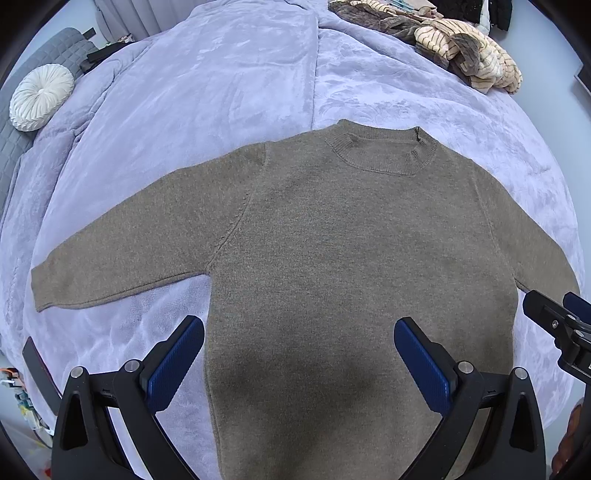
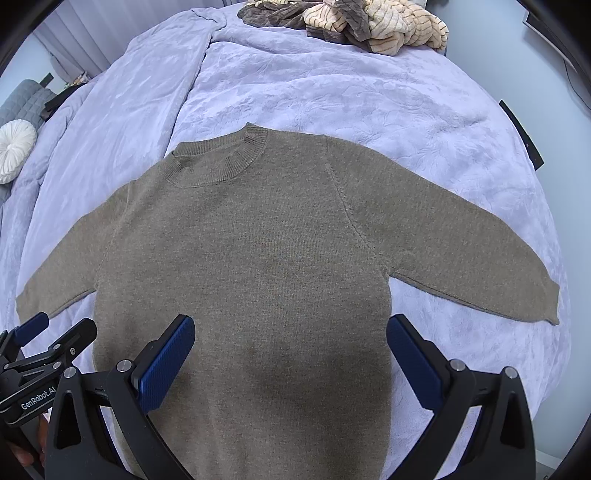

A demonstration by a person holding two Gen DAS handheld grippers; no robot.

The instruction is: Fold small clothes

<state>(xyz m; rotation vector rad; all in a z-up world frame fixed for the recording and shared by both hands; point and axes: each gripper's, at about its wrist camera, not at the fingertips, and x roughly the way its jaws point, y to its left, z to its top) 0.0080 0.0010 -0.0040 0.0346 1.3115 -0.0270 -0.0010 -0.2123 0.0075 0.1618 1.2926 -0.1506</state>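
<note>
Though unfolded, sweater (image 1: 332,240) on blanket (image 1: 221,74)

Sweater (image 1: 332,258) on blanket (image 1: 221,92) — clothes pile (image 1: 461,48) behind

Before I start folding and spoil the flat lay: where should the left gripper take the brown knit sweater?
Left gripper should pinch the brown knit sweater's left sleeve cuff from outside: it lies flat, spread clear of the body.

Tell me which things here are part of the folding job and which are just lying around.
Job: sweater, spread flat on the blanket; left tool and right tool, both open above its lower part.

Lying about: blanket, striped clothes pile, round white cushion.
</note>
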